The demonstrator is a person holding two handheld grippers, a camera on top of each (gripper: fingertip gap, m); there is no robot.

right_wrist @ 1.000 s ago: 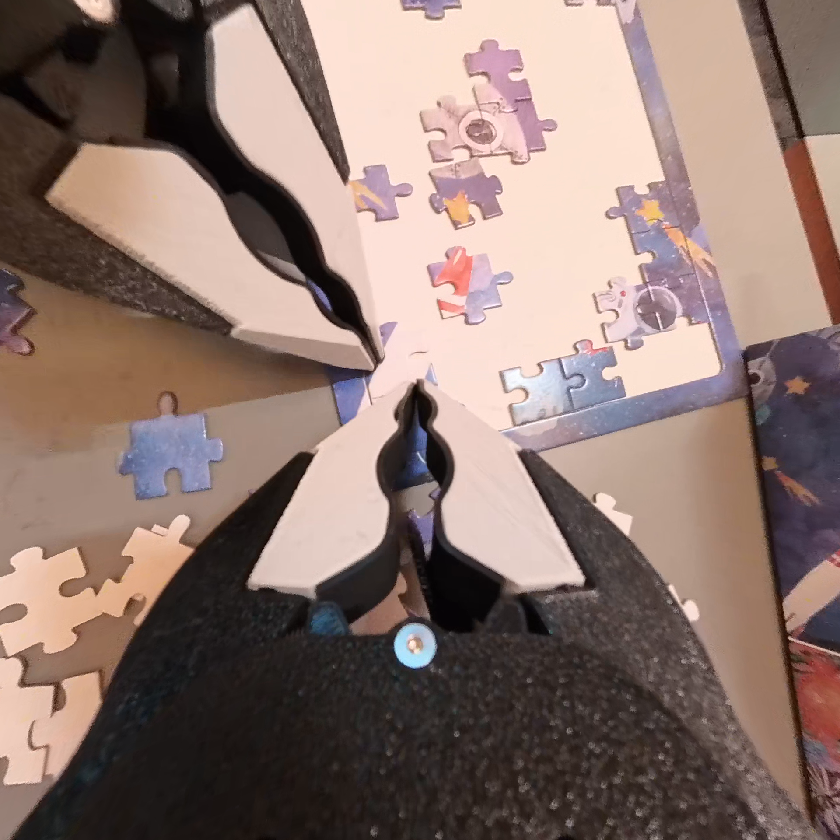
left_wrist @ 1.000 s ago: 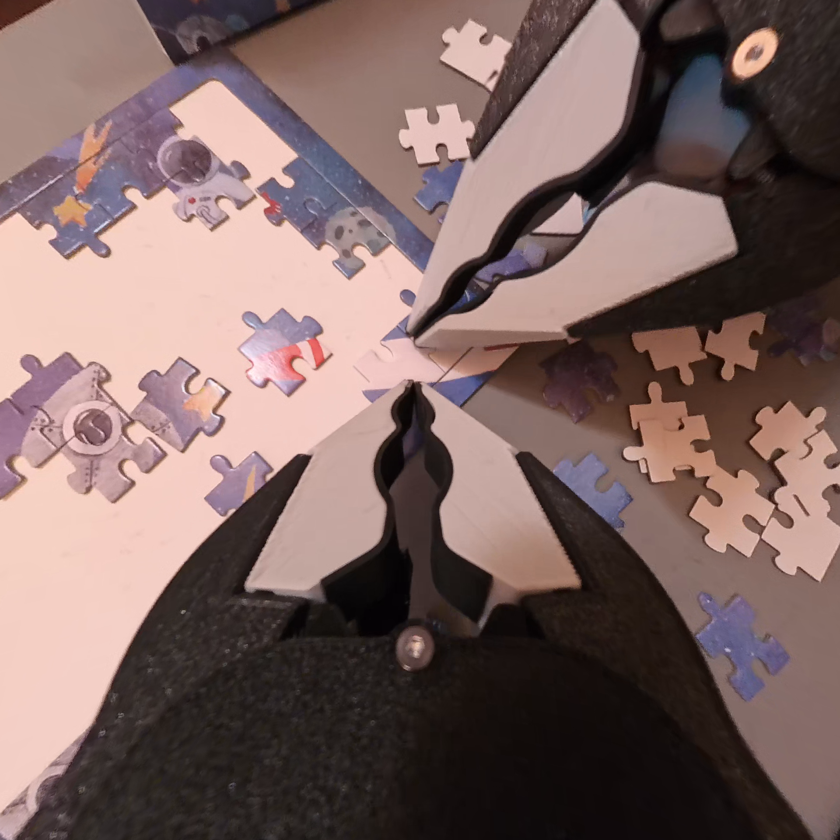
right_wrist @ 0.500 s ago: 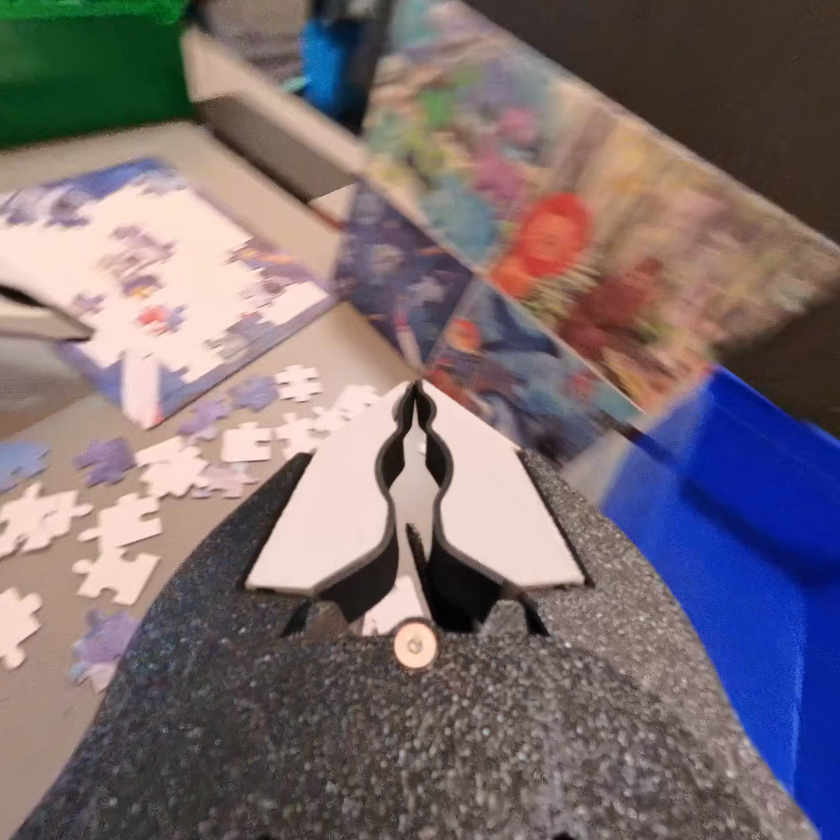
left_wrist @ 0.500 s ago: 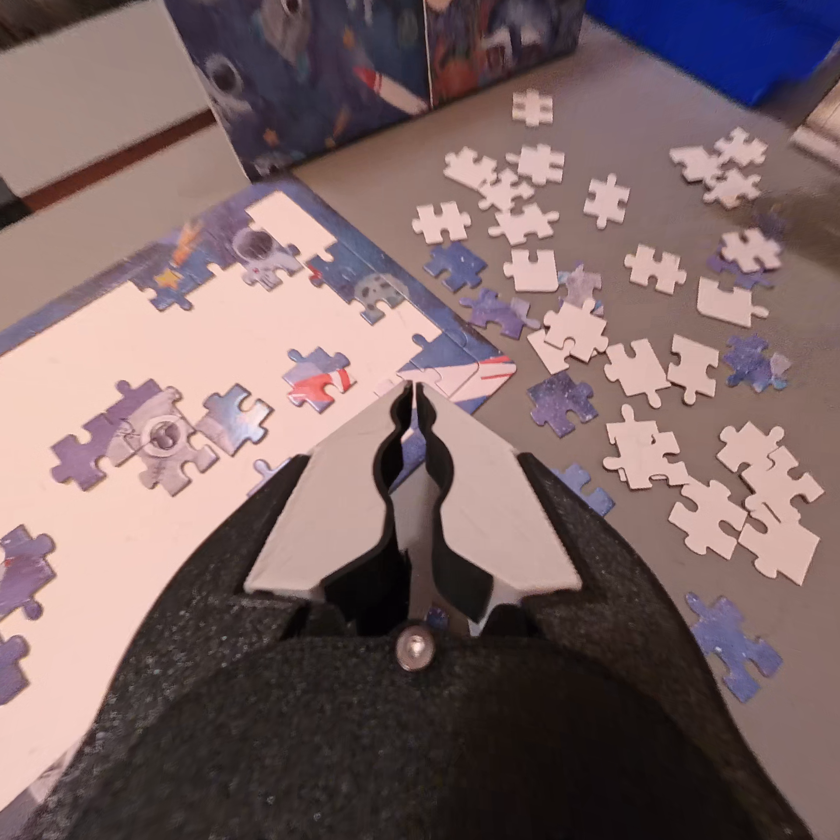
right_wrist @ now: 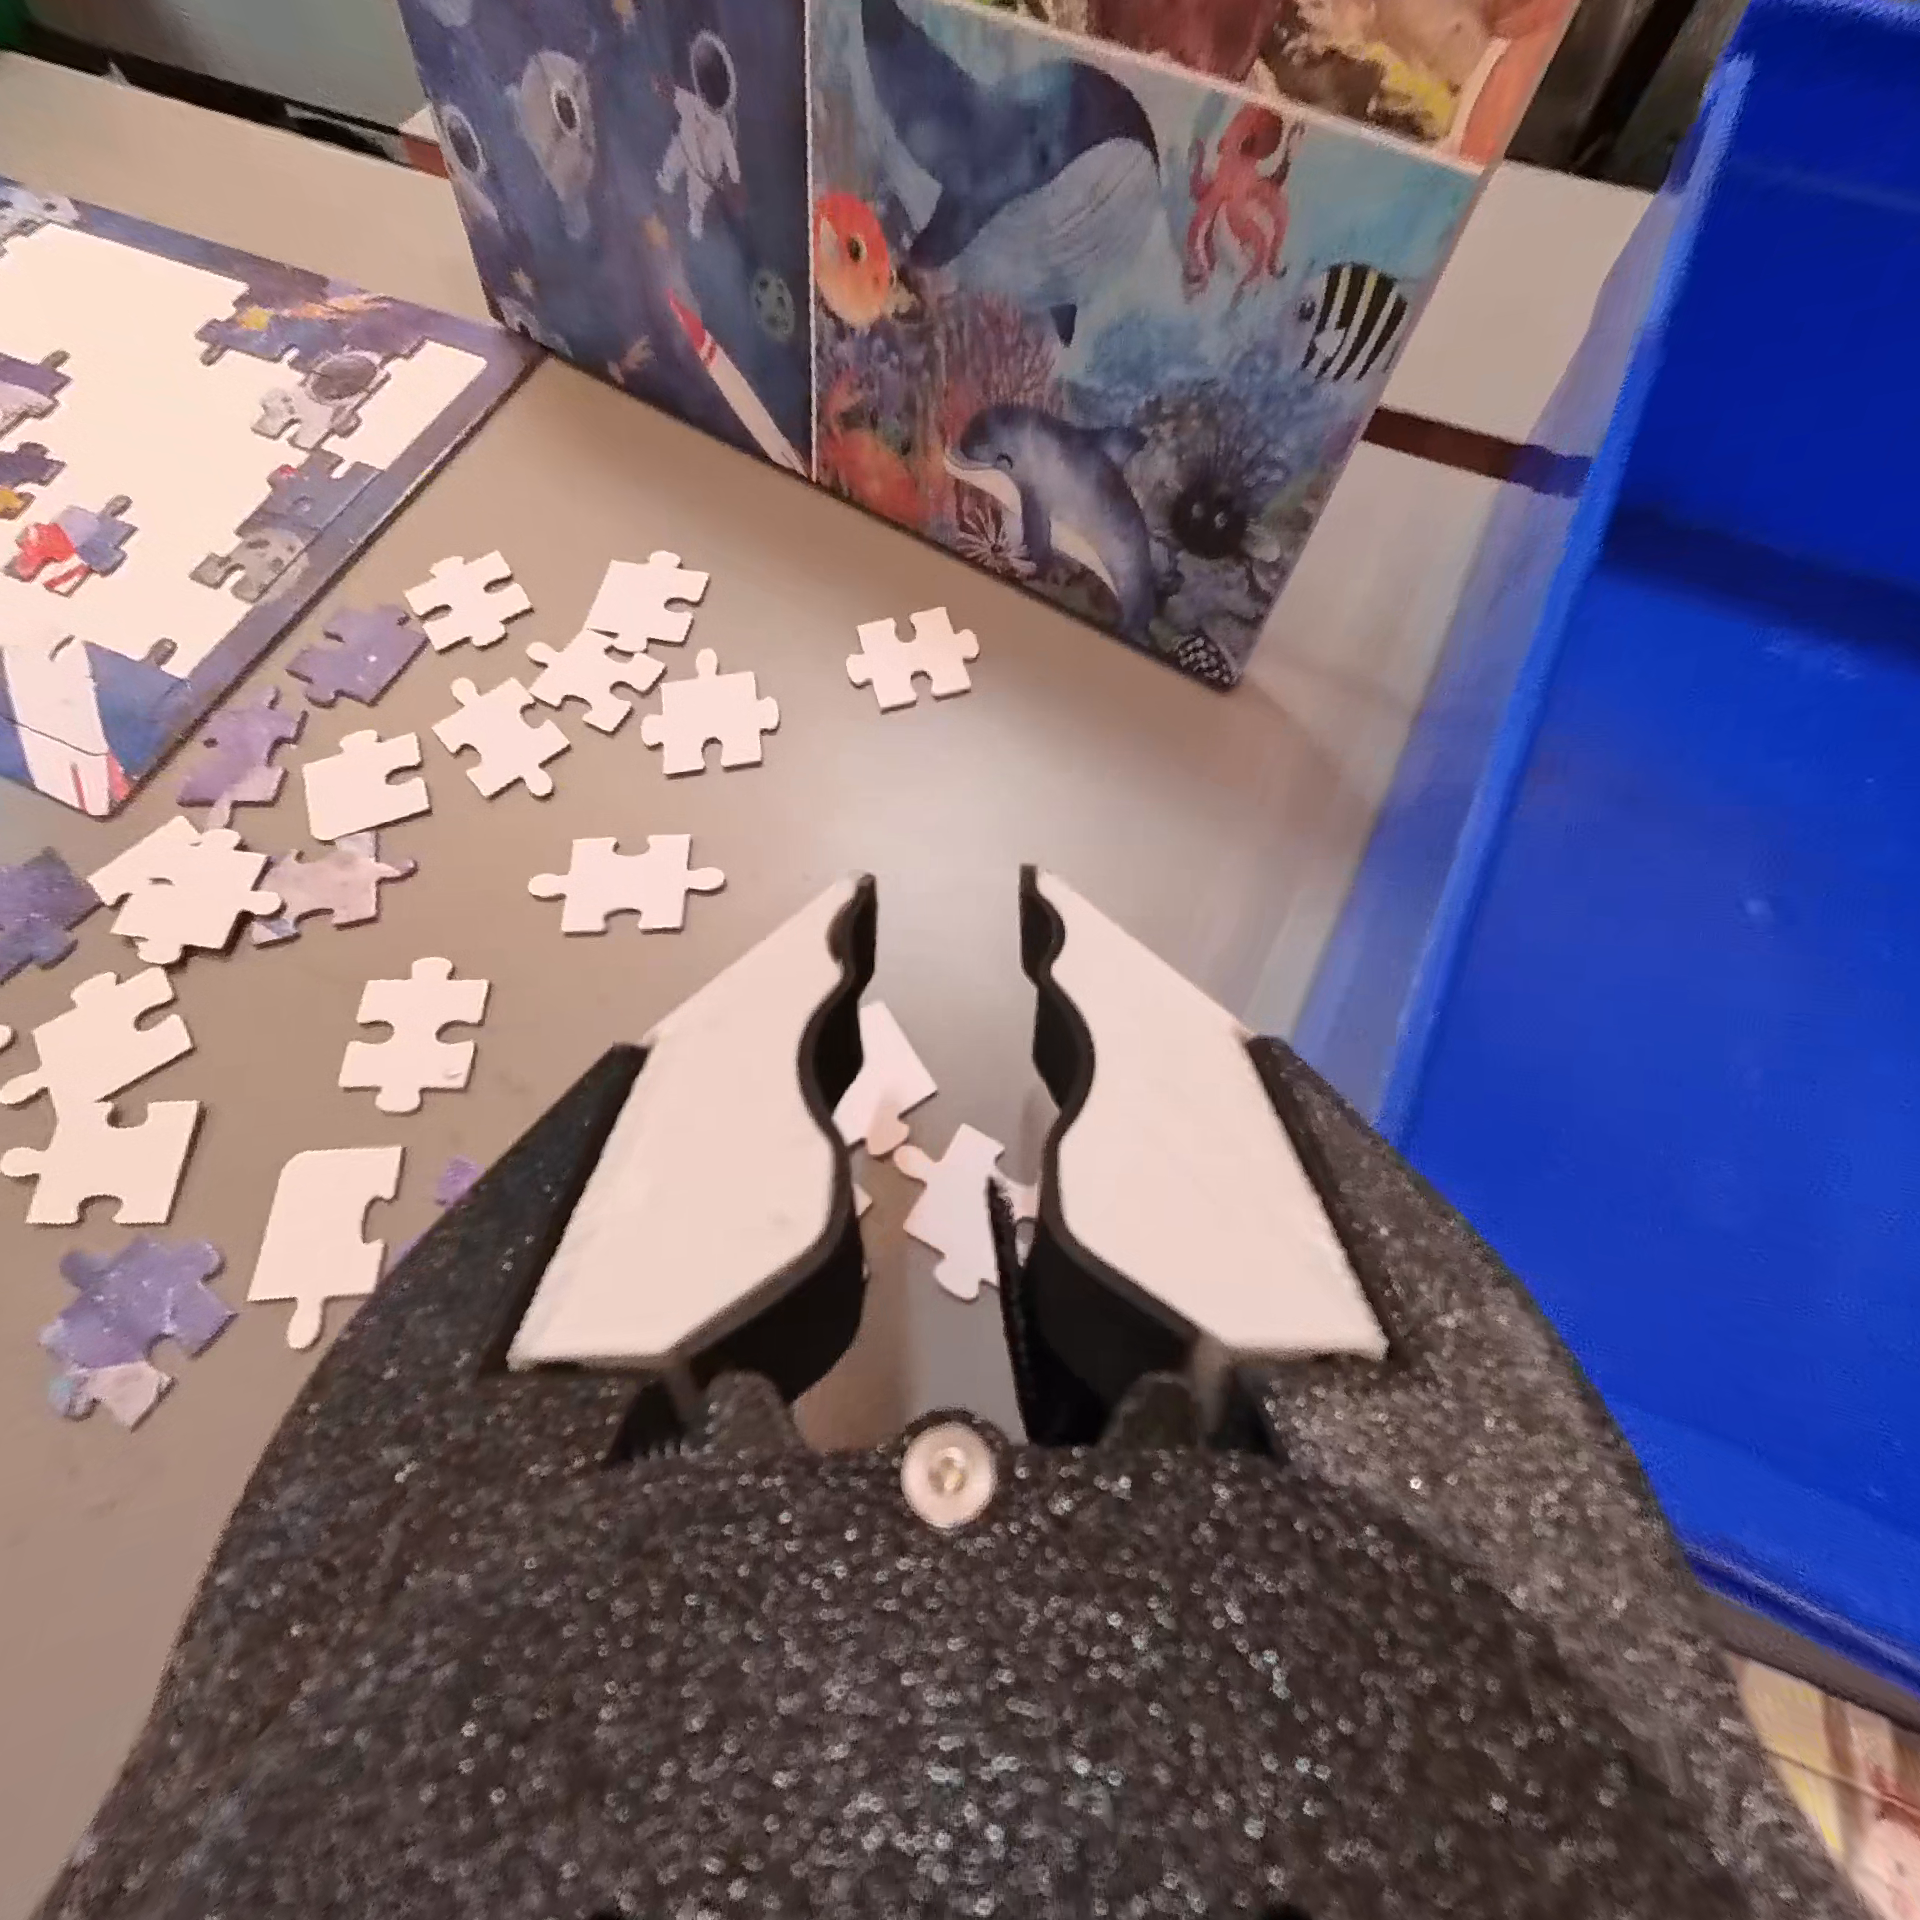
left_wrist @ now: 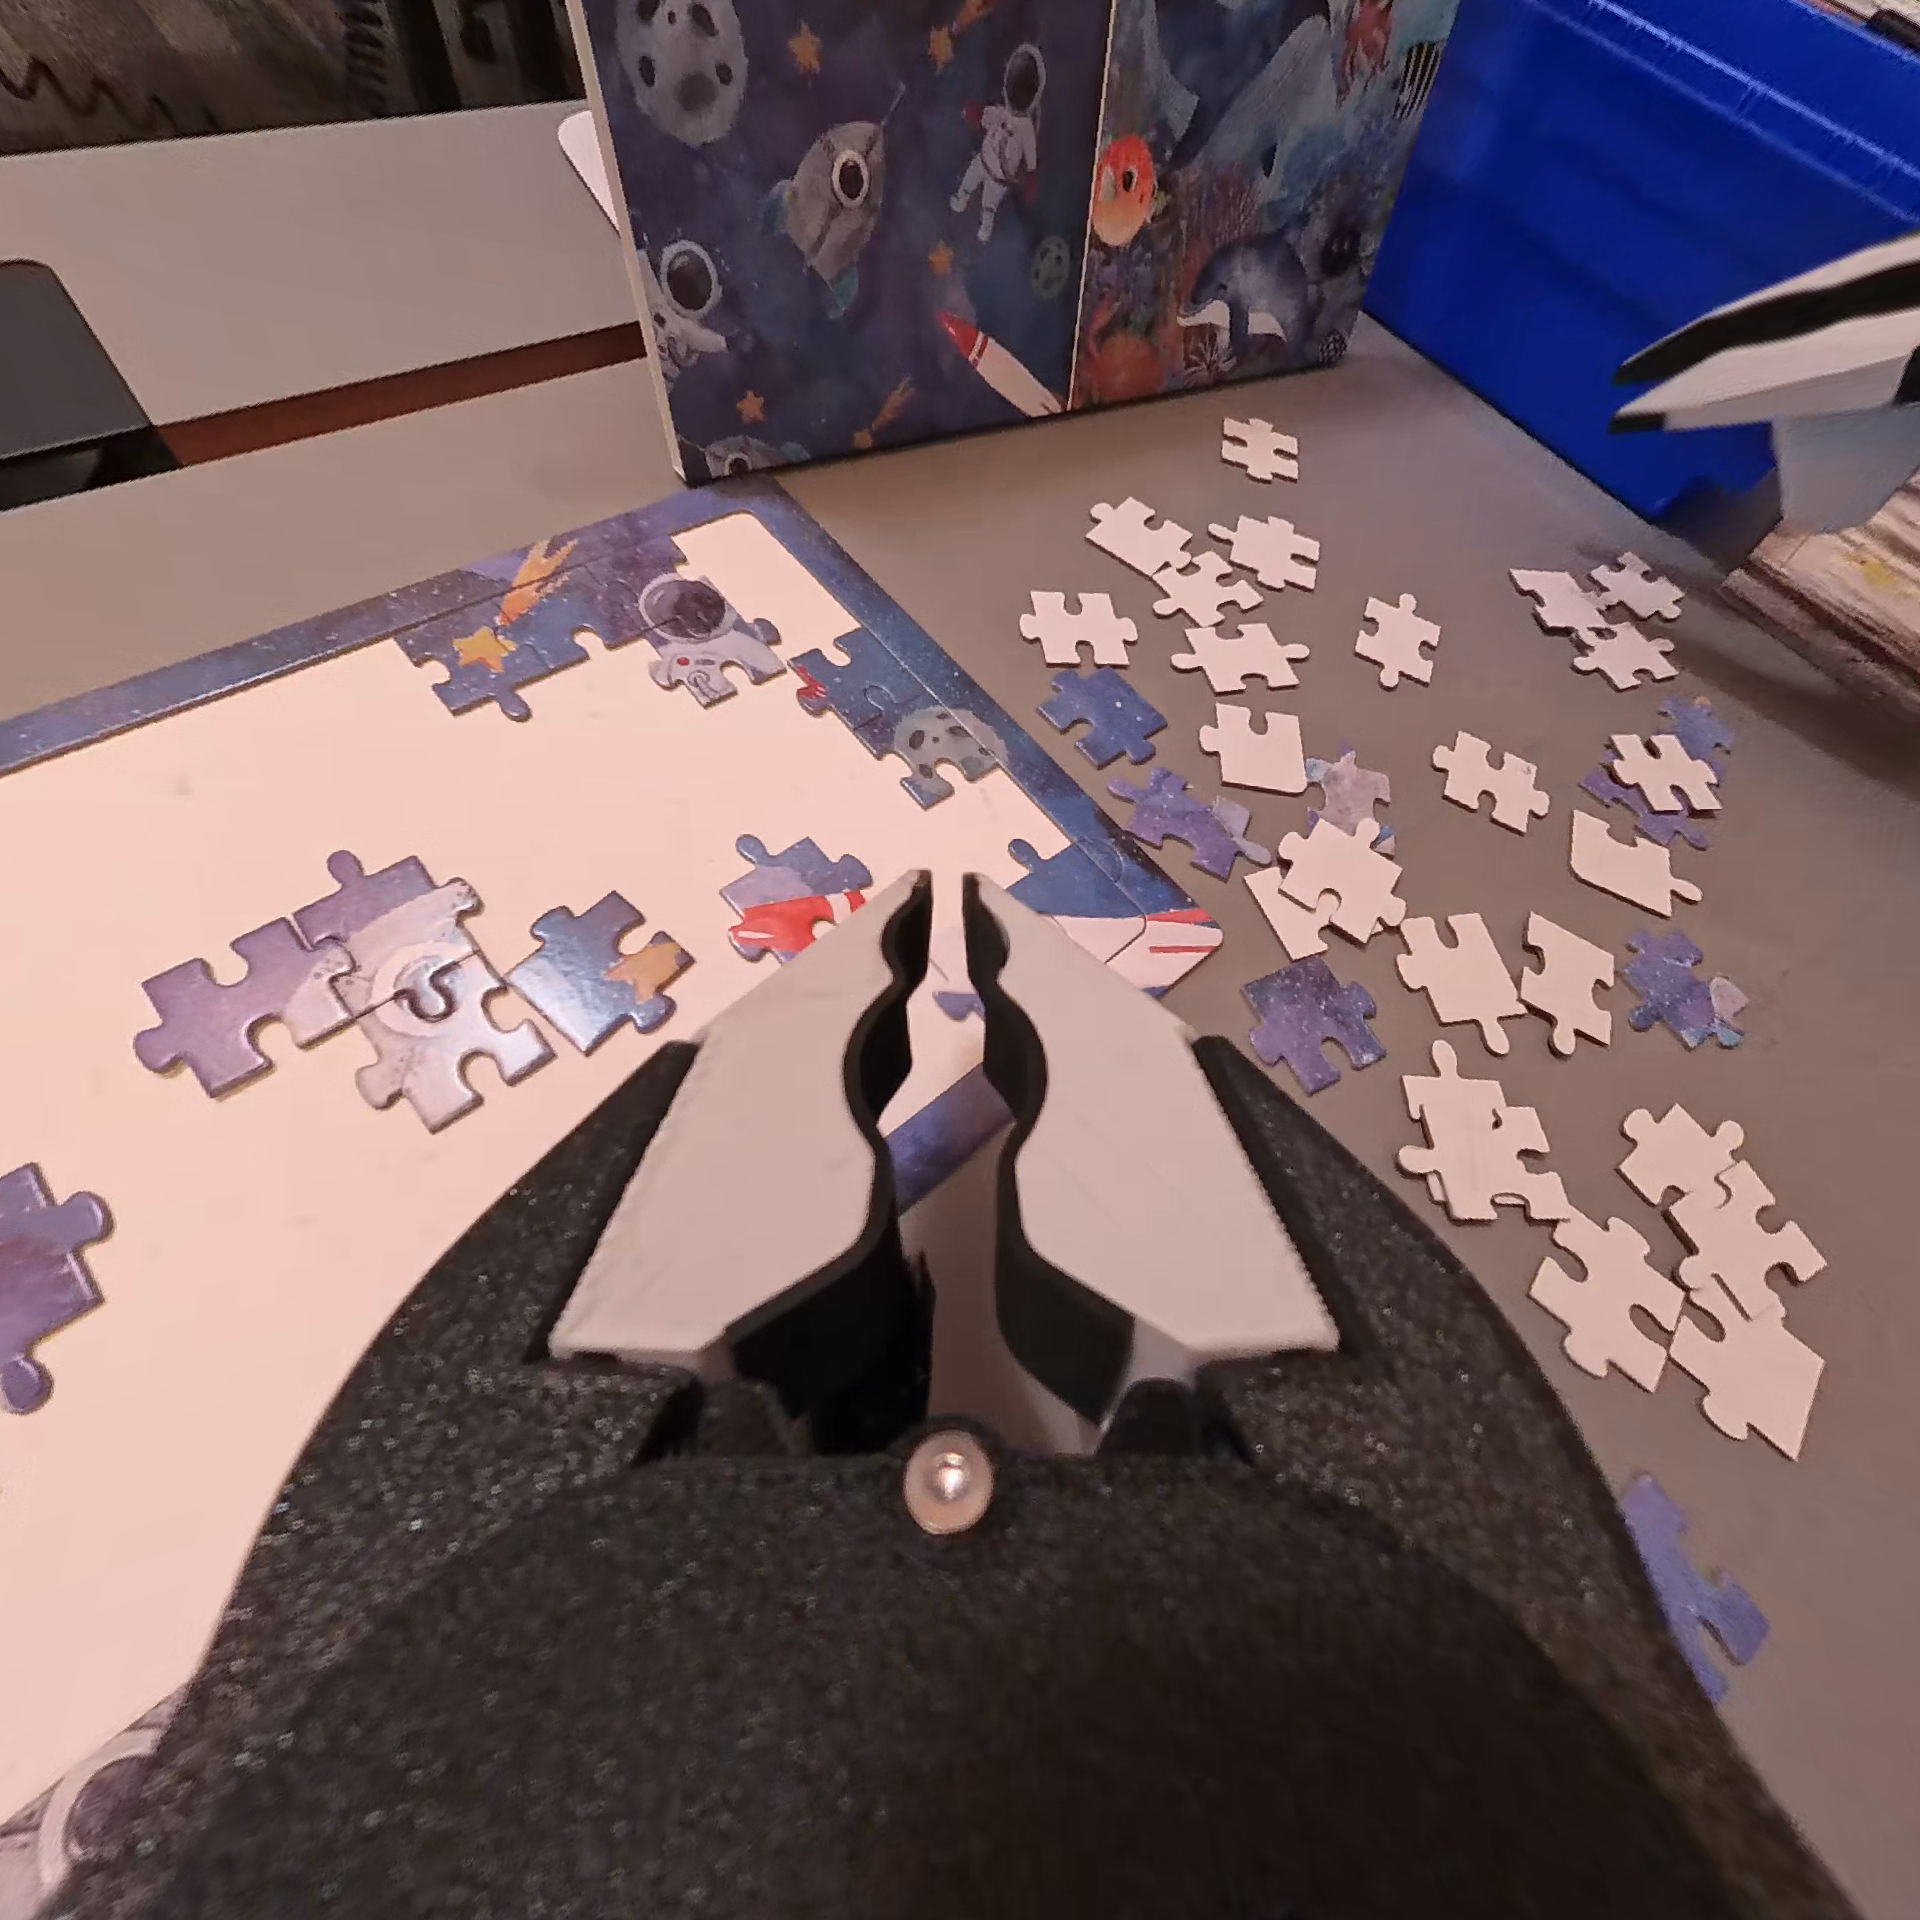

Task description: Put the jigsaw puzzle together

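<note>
The left gripper (left_wrist: 945, 883) hangs above the near right corner of the puzzle tray (left_wrist: 260, 1195), its fingers (left_wrist: 790, 1060) parted by only a narrow slit with nothing between them. The tray lies flat on the grey table (left_wrist: 1455, 499), a blue starry border around a pale bare base. Inside it, an astronaut cluster (left_wrist: 623, 634) sits against the border at 11 o'clock from the fingertips, a moon-patterned group (left_wrist: 914, 727) at 12 o'clock, a grey porthole cluster (left_wrist: 384, 987) at 9 o'clock, and a red-and-white piece (left_wrist: 790, 904) just beside the left fingertip. A striped corner piece (left_wrist: 1143, 925) fills the tray corner at 3 o'clock.

Loose jigsaw pieces (left_wrist: 1455, 935) are scattered on the table to the right of the tray, most face down and white, a few showing blue or purple. Behind them stands the illustrated puzzle box (left_wrist: 987, 208), and a blue bin (left_wrist: 1662, 208) stands at 1 o'clock.

The right gripper (right_wrist: 948, 883) hovers over the table near the bin (right_wrist: 1683, 831), its fingers (right_wrist: 727, 1122) moderately wide and empty. Two white face-down pieces (right_wrist: 935, 1195) lie on the table under the gap between them. More loose pieces (right_wrist: 623, 883) spread from 9 to 11 o'clock, the tray (right_wrist: 312, 582) lies at 10 o'clock, and the box (right_wrist: 1039, 312) at 12 o'clock.
</note>
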